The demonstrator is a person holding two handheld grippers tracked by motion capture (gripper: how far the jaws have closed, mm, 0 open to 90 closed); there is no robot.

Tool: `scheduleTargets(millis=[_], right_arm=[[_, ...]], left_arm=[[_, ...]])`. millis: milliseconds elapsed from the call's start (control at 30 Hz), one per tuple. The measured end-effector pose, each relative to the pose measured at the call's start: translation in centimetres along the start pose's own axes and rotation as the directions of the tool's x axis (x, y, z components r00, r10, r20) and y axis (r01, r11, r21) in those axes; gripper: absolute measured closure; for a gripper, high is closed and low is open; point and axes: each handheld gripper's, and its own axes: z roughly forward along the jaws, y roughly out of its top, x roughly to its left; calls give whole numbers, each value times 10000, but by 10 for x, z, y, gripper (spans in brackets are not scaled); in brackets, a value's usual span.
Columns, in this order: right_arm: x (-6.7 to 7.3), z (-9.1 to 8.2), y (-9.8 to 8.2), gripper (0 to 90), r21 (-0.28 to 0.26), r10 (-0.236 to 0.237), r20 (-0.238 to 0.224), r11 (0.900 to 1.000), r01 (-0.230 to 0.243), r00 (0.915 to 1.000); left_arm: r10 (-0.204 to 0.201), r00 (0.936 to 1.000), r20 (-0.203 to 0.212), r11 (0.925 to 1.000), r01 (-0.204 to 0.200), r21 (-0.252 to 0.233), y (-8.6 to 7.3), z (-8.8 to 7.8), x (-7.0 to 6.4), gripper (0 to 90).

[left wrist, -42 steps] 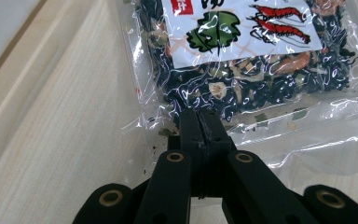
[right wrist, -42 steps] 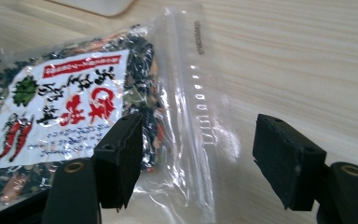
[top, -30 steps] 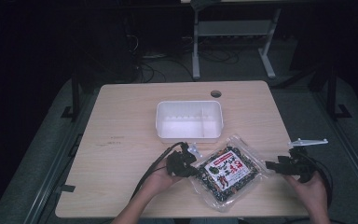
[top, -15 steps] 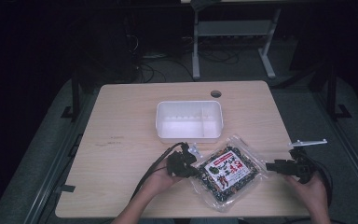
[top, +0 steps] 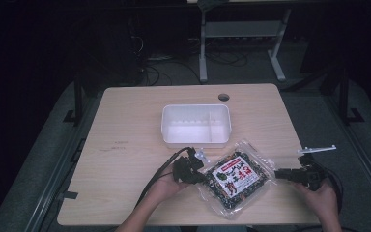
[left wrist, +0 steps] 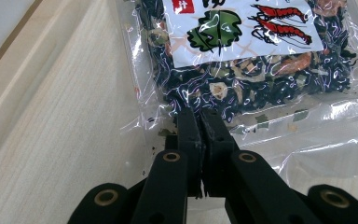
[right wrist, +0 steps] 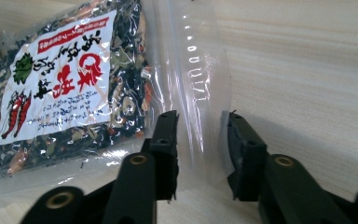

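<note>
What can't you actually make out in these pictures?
- High view: whether anything lies in the white bin; too small and washed out.
- Left gripper view: the snack bag label's top, cut off by the edge.
- Right gripper view: the bag's clear flap between the right gripper, open; contact unclear.
- Left gripper: clamped on the bag's edge.

Light wood-grain table (top: 125, 125), rectangular, with a round cable hole (top: 223, 96) near the far edge, right of centre. White plastic tub (top: 196, 125) sits on it around the middle, slightly toward the far side. Clear food packet (top: 236, 176) with a white label lies flat near the front edge, right of centre, just nearer than the tub.
</note>
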Motion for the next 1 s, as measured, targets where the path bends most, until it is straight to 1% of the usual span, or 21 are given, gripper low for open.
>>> scheduleTargets(millis=[33, 100, 133, 167, 200, 267, 333, 400, 500, 567, 600, 633, 700, 733, 767, 800, 867, 900, 933, 967, 1000], right_arm=[[0, 0, 0, 726, 0, 0, 0, 10000, 0, 10000], [0, -2, 0, 807, -78, -70, -63, 9999, 69, 10000], [1, -4, 1, 835, -146, -196, -94, 9997, 195, 9998], [0, -6, 1, 878, -219, -234, -199, 9995, 229, 9995], [0, -11, 2, 894, -419, -241, -461, 9989, 222, 9986], [0, -12, 2, 895, -408, -322, -442, 9987, 304, 9985], [4, -15, 3, 897, -299, -544, -247, 9981, 537, 9982], [8, -18, 5, 897, -319, -791, -58, 9964, 788, 9969], [13, -28, 8, 897, -625, -1031, 26, 9927, 1030, 9947], [17, -36, 10, 898, -886, -1099, 69, 9900, 1101, 9939], [19, -39, 11, 898, -940, -1179, 112, 9885, 1184, 9930], [21, -42, 11, 898, -965, -1272, 164, 9870, 1282, 9917], [25, -48, 13, 898, -1045, -1421, 283, 9840, 1443, 9894], [26, -50, 13, 898, -1056, -1450, 283, 9835, 1472, 9890], [27, -53, 13, 898, -1101, -1507, 284, 9821, 1529, 9882], [29, -56, 14, 898, -1147, -1563, 307, 9806, 1589, 9872], [34, -65, 15, 898, -1193, -1721, 424, 9771, 1760, 9842], [36, -68, 16, 899, -1265, -1812, 526, 9743, 1865, 9820], [40, -72, 16, 899, -1375, -1935, 649, 9699, 2009, 9789], [47, -81, 17, 899, -1577, -2207, 699, 9605, 2292, 9728], [47, -81, 17, 899, -1577, -2207, 699, 9605, 2292, 9728]], left_arm=[[-9, 10000, 7, 10000, 9, -4, 0, 0, 0, 873], [-12, 10000, 33, 10000, 12, -2, 0, 0, 1, 871], [-21, 10000, 65, 10000, 21, -16, 0, 0, 1, 870], [-40, 9999, 118, 10000, 41, -36, 0, 0, 2, 868], [-157, 9996, 237, 9999, 158, -58, 0, 0, 4, 857], [-190, 9994, 295, 9998, 191, -55, 0, 0, 4, 850], [-176, 9993, 333, 9998, 179, -89, 0, 0, 5, 838], [-197, 9992, 359, 9997, 202, -132, 1, 0, 5, 807], [-335, 9988, 370, 9988, 348, -331, 3, 0, 7, 735], [-532, 9966, 624, 9974, 561, -458, 5, 0, 11, 687], [-598, 9963, 623, 9969, 628, -470, 5, 1, 12, 660], [-694, 9958, 604, 9959, 727, -543, 7, 1, 13, 620], [-785, 9935, 824, 9938, 845, -717, 8, 0, 15, 552], [-858, 9928, 837, 9928, 922, -764, 10, 1, 16, 501], [-840, 9934, 783, 9935, 895, -707, 11, 1, 17, 442], [-884, 9930, 778, 9931, 939, -707, 13, 1, 18, 406], [-995, 9912, 868, 9904, 1071, -871, 15, 1, 21, 365], [-1055, 9897, 967, 9885, 1150, -981, 15, 1, 22, 364], [-1079, 9878, 1119, 9872, 1198, -1057, 15, 1, 25, 362], [-1138, 9854, 1269, 9863, 1274, -1047, 16, 3, 27, 335], [-1181, 9840, 1337, 9861, 1320, -1009, 16, 4, 28, 335]])
